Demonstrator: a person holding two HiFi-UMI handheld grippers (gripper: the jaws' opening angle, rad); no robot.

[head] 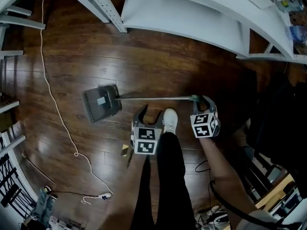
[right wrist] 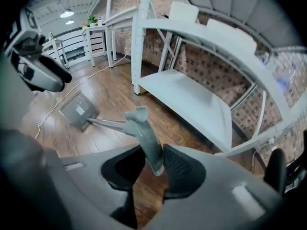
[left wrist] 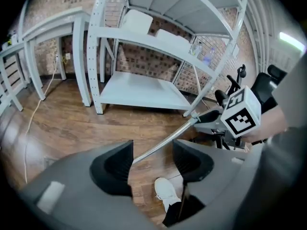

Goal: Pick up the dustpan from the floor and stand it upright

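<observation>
1. Leftmost, centre-left of the head view: dustpan (head: 101, 103) with its pan on the wooden floor (head: 72, 56) and its handle (head: 153, 98) running right.
2. Centre: left claw (head: 151, 112), jaws wide apart, holding nothing.
3. Centre-right: right claw (head: 204, 101), jaws narrow, gripping the handle's end.

Grey left tool (head: 150, 113) and right tool (head: 204, 101), black-and-white marker cubes (head: 145, 140); black trousers (head: 165, 176), white shoe (head: 170, 120), perhaps laced.

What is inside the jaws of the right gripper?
The grey handle of the dustpan is there, pinched by the right gripper. The gripper's own body covers most of the floor beneath it.
</observation>
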